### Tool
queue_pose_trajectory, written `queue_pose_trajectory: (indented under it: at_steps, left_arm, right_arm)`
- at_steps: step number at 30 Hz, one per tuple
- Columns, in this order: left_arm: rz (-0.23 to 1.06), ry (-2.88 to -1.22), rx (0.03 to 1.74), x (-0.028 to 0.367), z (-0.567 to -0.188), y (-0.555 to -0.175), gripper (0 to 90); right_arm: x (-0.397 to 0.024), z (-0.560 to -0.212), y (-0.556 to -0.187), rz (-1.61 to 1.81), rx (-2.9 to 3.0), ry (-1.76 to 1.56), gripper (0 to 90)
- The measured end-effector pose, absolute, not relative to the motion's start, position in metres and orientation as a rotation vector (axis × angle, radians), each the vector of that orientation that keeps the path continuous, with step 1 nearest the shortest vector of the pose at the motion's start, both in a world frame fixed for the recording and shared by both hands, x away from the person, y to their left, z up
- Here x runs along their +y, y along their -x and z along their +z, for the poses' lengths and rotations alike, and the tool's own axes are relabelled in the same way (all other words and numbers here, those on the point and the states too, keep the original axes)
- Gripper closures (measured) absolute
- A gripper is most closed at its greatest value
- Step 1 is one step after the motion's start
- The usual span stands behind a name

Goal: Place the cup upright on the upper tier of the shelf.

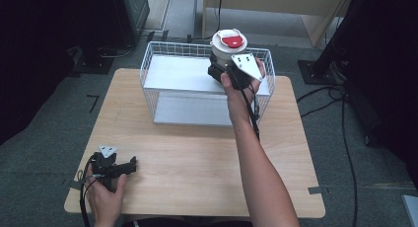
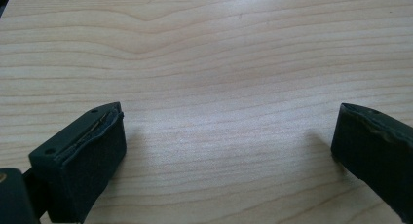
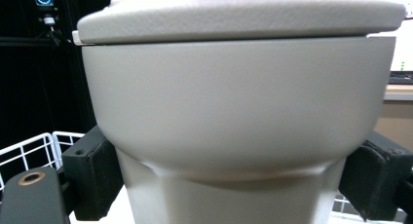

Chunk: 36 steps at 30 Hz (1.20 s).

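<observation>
Nearest the person, at the front left corner of the wooden surface (image 1: 197,158), the left hand (image 1: 106,195) rests with the left tongs (image 1: 132,165) lying low on the wood, pointing to the right across the surface. In the left gripper view their two black jaws stand spread wide apart with nothing but bare wood grain between them. Farther back, the right forearm reaches up the middle of the surface to the white wire basket (image 1: 162,64), which stands at the far edge. There the right tongs (image 1: 217,69) pinch a beige container (image 1: 224,52) with a red-and-white lid (image 1: 231,39), held upright above the basket's right part. In the right gripper view the jaws press against the narrower lower body of the container (image 3: 234,126) on both sides, just beneath its wider upper part, with basket wire behind.
</observation>
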State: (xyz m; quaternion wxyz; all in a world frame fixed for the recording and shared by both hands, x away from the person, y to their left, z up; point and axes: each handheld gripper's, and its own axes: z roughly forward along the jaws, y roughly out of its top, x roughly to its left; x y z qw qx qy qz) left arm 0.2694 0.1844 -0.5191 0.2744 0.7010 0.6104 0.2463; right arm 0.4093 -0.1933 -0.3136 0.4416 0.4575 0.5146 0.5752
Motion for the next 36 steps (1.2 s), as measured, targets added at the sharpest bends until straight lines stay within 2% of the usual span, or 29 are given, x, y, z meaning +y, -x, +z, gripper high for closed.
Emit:
queue_pose_trajectory:
  at_steps: [10, 22, 28, 36]
  left_arm:
    - [0.661, -1.883, 1.642, 0.184, -0.519, -0.269, 0.0]
    - [0.660, -1.885, 1.642, 0.184, -0.519, -0.269, 0.0]
    - [0.661, -1.882, 1.642, 0.184, -0.519, -0.269, 0.0]
    - [0.661, -1.887, 1.641, 0.184, -0.519, -0.269, 0.0]
  right_arm:
    - [-0.188, -0.319, -0.423, 1.402, 1.297, -1.167, 11.1]
    - [-0.187, -0.322, -0.423, 1.407, 1.324, -1.163, 10.7]
    - [-0.190, -0.318, -0.420, 1.437, 1.388, -1.173, 0.0]
    - [-0.195, -0.322, -0.412, 1.422, 1.404, -1.206, 0.0]
